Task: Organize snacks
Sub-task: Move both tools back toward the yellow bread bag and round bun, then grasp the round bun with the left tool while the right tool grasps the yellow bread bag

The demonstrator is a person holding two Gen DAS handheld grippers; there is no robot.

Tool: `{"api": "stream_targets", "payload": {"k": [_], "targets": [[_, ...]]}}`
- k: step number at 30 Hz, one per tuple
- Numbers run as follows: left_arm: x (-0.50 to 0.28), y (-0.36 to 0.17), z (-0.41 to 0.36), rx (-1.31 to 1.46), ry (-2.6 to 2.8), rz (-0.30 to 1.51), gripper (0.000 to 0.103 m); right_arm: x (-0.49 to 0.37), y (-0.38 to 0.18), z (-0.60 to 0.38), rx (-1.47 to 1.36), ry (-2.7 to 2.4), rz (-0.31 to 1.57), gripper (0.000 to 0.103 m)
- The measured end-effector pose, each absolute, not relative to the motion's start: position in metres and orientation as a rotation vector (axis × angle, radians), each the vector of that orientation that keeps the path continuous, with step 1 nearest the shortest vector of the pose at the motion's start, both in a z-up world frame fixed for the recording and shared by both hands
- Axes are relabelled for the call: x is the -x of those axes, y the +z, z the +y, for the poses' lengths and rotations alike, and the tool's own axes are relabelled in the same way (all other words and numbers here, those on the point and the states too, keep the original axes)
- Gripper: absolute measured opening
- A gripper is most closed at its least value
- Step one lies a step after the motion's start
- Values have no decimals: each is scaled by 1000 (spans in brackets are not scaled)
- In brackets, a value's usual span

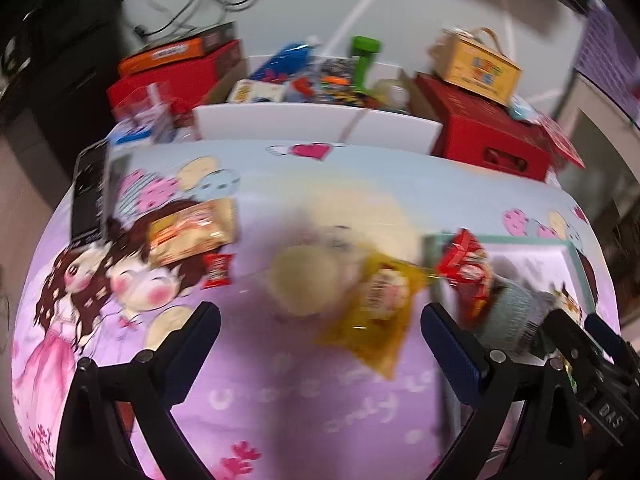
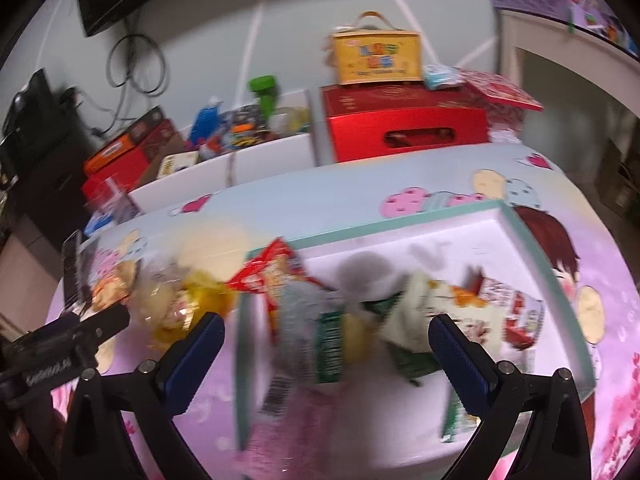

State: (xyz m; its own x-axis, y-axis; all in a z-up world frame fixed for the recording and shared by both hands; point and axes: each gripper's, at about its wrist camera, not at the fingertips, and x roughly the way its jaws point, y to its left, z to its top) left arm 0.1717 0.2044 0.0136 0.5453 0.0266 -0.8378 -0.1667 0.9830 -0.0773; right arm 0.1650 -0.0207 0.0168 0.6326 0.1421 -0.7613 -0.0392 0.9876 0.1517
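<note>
The left gripper (image 1: 320, 332) is held with its jaws spread wide and empty above the worktop (image 1: 280, 400), which is covered by a cartoon-print cloth. To its far left an orange-and-cream snack packet (image 1: 190, 232) lies flat, with a small red sachet (image 1: 218, 271) just beside its lower edge. Between the jaws a pale round snack (image 1: 304, 280) and a yellow packet (image 1: 380, 312) lie touching each other. To do this step well, the yellow packet should be approached squarely, gripped at its crimped edge and carried clear of the round snack. A red packet (image 1: 464, 264) overhangs the left rim of the teal-edged tray (image 2: 532, 248). The right gripper (image 2: 326, 342) is likewise spread wide and empty, over the tray. Inside the tray several packets are piled and overlapping: a grey one (image 2: 304, 320), a cream-and-green one (image 2: 420, 312) and a red-and-white one (image 2: 516, 312). Motion blur prevents any printing from being read.
</note>
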Motion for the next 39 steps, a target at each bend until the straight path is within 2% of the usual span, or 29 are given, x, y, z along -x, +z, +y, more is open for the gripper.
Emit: {"api": "stream_targets", "payload": {"k": [8, 16, 22, 24, 28, 30, 39], "targets": [[-152, 4, 270, 271, 252, 1003, 100, -160, 15, 19, -163, 211, 880, 103], [-151, -4, 298, 332, 276, 1016, 100, -163, 4, 59, -149, 266, 894, 103], [-171, -9, 295, 338, 207, 1010, 100, -169, -7, 82, -129, 287, 913, 97], [-179, -12, 292, 336, 184, 1013, 100, -172, -11, 87, -124, 290, 923, 88], [-192, -21, 285, 331, 143, 1029, 100, -180, -19, 93, -124, 293, 943, 86], [-199, -24, 280, 324, 116, 1035, 100, -183, -24, 96, -128, 295, 954, 80], [-219, -29, 252, 232, 14, 1050, 100, -196, -39, 102, -135, 282, 986, 77]]}}
